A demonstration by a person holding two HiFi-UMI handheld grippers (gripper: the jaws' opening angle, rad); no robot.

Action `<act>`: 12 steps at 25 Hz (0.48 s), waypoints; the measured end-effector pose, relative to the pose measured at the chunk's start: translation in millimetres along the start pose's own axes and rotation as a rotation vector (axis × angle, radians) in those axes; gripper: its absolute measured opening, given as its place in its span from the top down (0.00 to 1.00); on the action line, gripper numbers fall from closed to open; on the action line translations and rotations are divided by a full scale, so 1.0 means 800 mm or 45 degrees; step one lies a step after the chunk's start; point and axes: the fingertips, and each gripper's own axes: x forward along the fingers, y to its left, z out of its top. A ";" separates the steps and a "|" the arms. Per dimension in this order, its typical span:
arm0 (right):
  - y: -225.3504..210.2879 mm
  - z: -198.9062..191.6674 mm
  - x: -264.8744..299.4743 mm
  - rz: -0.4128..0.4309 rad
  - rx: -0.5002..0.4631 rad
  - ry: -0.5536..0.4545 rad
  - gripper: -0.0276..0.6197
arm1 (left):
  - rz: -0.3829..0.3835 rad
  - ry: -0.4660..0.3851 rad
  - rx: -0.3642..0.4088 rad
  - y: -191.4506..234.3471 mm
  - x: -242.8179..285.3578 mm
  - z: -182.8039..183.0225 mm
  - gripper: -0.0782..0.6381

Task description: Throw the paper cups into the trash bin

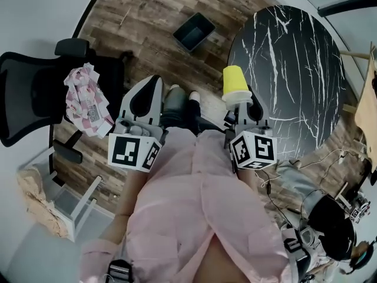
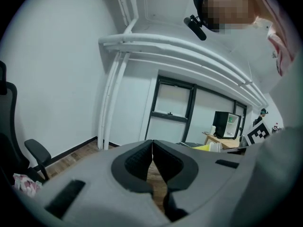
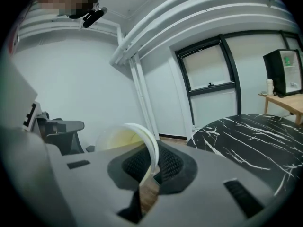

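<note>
A yellow paper cup [image 1: 235,84] is pinched by its rim in my right gripper [image 1: 242,103], held over the floor beside the round table. In the right gripper view the cup's white rim [image 3: 150,148] sits clamped between the dark pads, its open mouth turned to the left. My left gripper [image 1: 146,99] hangs at the same height to the left, jaws shut with nothing between them; the left gripper view shows its pads [image 2: 152,162] meeting. The dark square trash bin [image 1: 194,31] stands on the wood floor ahead of both grippers.
A round black marble table [image 1: 294,69] fills the right side. A black office chair [image 1: 41,93] with a pink-and-white cloth [image 1: 87,102] on it stands at the left. Cables and headphones [image 1: 330,223] lie at the lower right. A white frame [image 1: 65,202] sits at the lower left.
</note>
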 end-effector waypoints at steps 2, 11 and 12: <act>-0.005 0.001 0.000 -0.015 0.012 -0.005 0.90 | -0.016 0.003 0.006 -0.003 0.008 0.002 0.87; -0.021 0.010 0.022 -0.101 0.040 0.001 0.90 | -0.089 0.042 0.000 0.008 0.052 0.008 0.87; -0.021 0.011 0.028 -0.111 0.041 0.003 0.90 | -0.097 0.048 -0.002 0.013 0.058 0.009 0.87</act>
